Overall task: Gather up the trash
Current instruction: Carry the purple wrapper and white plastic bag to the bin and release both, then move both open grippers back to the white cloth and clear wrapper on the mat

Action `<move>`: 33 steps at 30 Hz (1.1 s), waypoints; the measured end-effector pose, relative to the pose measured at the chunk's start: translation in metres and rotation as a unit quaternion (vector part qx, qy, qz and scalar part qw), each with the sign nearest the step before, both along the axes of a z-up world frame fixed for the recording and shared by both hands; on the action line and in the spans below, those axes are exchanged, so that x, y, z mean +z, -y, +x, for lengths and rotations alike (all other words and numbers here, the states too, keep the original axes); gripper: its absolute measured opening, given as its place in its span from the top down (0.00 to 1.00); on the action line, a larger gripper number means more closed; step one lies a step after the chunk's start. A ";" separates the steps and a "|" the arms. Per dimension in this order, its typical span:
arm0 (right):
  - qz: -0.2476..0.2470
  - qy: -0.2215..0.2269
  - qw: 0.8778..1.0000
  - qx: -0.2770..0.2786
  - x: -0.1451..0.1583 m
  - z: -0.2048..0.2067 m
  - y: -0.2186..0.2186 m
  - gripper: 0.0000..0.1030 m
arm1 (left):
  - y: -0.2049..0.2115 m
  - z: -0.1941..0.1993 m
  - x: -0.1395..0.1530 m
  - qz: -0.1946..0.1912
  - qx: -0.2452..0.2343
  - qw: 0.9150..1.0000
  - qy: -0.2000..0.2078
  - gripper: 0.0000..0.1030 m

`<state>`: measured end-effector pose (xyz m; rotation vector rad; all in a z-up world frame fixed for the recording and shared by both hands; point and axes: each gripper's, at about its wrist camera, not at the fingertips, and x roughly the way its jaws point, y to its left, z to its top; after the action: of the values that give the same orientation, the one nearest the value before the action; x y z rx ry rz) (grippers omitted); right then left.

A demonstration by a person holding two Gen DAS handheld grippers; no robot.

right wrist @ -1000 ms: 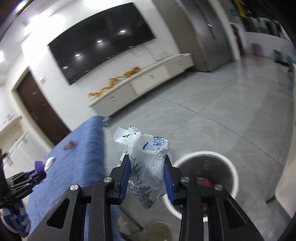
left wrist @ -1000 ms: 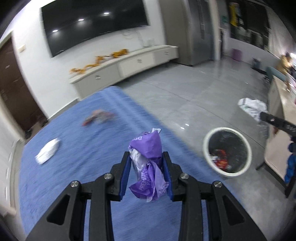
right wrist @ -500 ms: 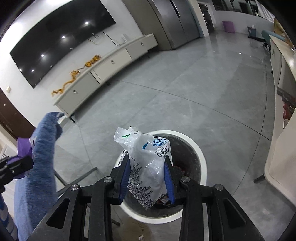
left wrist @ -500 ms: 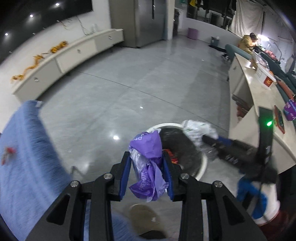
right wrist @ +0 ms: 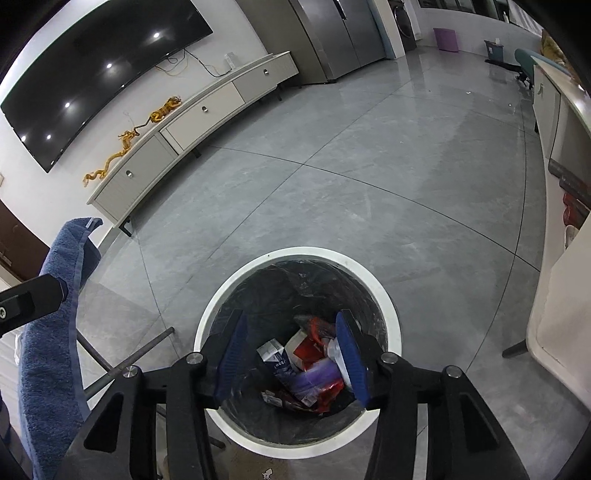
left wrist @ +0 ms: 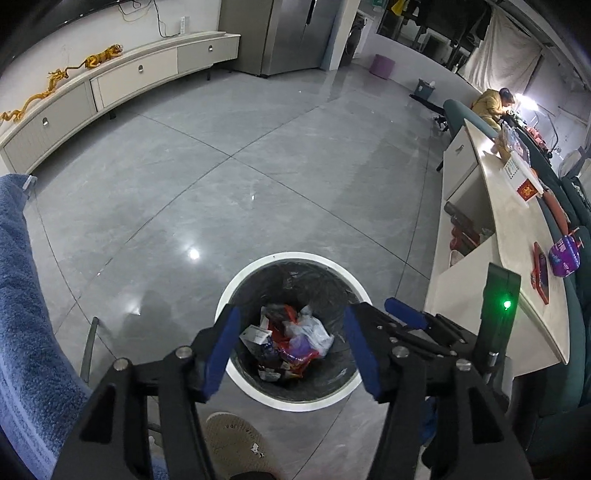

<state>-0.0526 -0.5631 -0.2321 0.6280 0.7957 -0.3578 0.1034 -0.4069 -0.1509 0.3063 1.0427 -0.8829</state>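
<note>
As no writing reads clearly, both tongs (left wrist: pixel 291 347) (right wrist: pixel 291 354), just opening, hang empty over the bin (left wrist: pixel 236 288).

**Around the room**

A glossy grey tiled floor (left wrist: pixel 229 192) runs to a long cream TV cabinet (right wrist: pixel 192 122) with golden dragon figurines (right wrist: pixel 129 144) on top, below a wall-mounted black television (right wrist: pixel 99 70). A steel refrigerator (left wrist: pixel 291 33) stands beside it, a purple stool (left wrist: pixel 384 69) farther back. A blue towel (left wrist: pixel 26 295) hangs at left; a pale desk (left wrist: pixel 517 236) carries a purple pack (left wrist: pixel 564 256) at right
</note>
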 end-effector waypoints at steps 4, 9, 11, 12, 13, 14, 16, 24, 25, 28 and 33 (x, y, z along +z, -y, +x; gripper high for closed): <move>-0.002 0.010 1.000 -0.005 0.010 -0.006 -0.003 0.54 | -0.016 -0.008 0.012 -0.007 0.005 0.999 0.034 0.45; -0.014 0.027 1.000 -0.005 0.034 -0.015 -0.012 0.54 | -0.049 -0.020 0.033 -0.021 0.019 0.996 0.084 0.45; -0.022 0.036 0.999 -0.002 0.045 -0.018 -0.019 0.52 | -0.066 -0.026 0.040 -0.021 0.025 0.995 0.098 0.45; -0.027 0.042 0.999 0.000 0.052 -0.019 -0.024 0.51 | -0.073 -0.028 0.043 -0.020 0.028 0.994 0.103 0.45; -0.032 0.046 0.998 0.004 0.058 -0.020 -0.028 0.51 | -0.080 -0.029 0.045 -0.019 0.031 0.994 0.108 0.45; -0.037 0.049 0.998 0.006 0.064 -0.021 -0.033 0.50 | -0.089 -0.032 0.049 -0.018 0.034 0.993 0.112 0.45; -0.046 0.055 0.997 0.012 0.076 -0.022 -0.042 0.48 | -0.105 -0.035 0.056 -0.019 0.041 0.992 0.122 0.45; -0.080 0.087 0.992 0.042 0.127 -0.022 -0.087 0.44 | -0.191 -0.041 0.088 -0.039 0.094 0.981 0.163 0.35; -0.083 0.091 0.991 0.045 0.134 -0.022 -0.093 0.44 | -0.205 -0.040 0.091 -0.044 0.104 0.979 0.168 0.34; -0.094 0.101 0.989 0.058 0.150 -0.019 -0.109 0.43 | -0.238 -0.037 0.099 -0.055 0.129 0.975 0.174 0.33; -0.105 0.116 0.984 0.081 0.176 -0.009 -0.136 0.43 | -0.297 -0.035 0.110 -0.083 0.165 0.964 0.191 0.33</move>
<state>-0.0620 -0.4270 -0.0564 0.3954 0.5725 -0.2115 0.0681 -0.1103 -0.0412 0.1461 0.6326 -0.5741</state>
